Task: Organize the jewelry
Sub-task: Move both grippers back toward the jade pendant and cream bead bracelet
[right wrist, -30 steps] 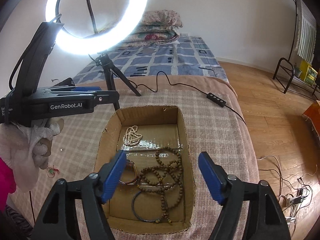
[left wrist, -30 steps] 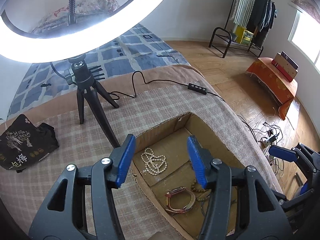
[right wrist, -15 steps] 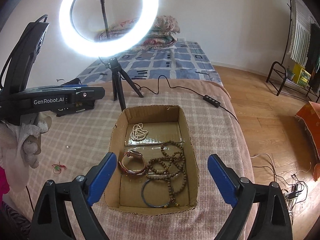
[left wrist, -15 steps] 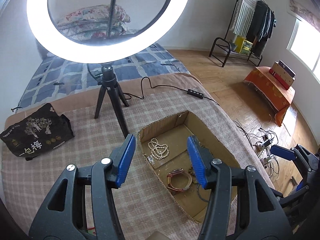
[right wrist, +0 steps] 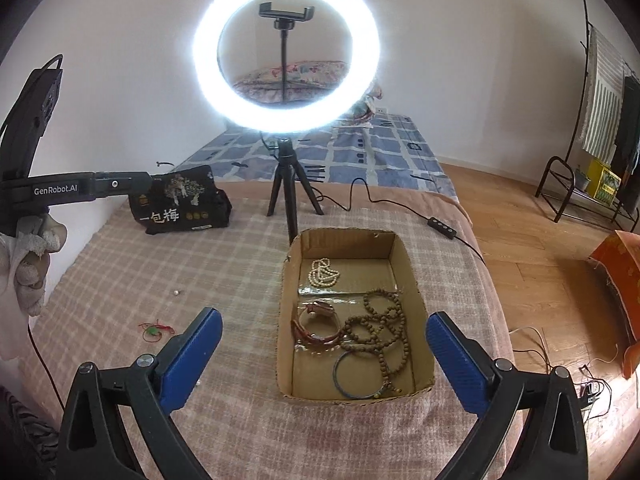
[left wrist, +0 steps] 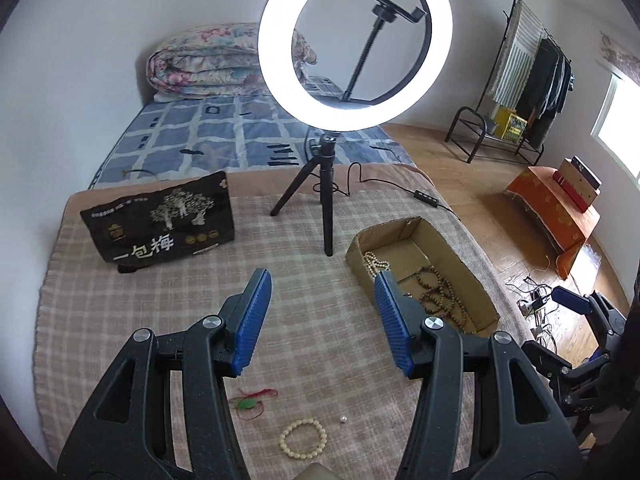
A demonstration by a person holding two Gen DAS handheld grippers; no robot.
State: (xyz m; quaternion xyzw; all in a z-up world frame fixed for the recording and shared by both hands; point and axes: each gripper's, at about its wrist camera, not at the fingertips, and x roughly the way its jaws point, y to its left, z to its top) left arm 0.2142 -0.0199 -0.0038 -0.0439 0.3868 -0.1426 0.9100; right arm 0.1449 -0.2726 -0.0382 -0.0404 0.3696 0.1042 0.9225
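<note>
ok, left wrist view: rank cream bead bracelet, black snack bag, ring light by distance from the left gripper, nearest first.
1. cream bead bracelet: on the blanket just under the left gripper, bottom of frame.
2. black snack bag: farther up the blanket, to the left.
3. ring light: farthest, on its tripod beyond the bag.

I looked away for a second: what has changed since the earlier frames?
Both grippers have pulled back and up from the cardboard box. The right gripper has just been opening, with nothing between its fingers. The left gripper stayed half open and empty. The jewelry in the box has not moved.
</note>
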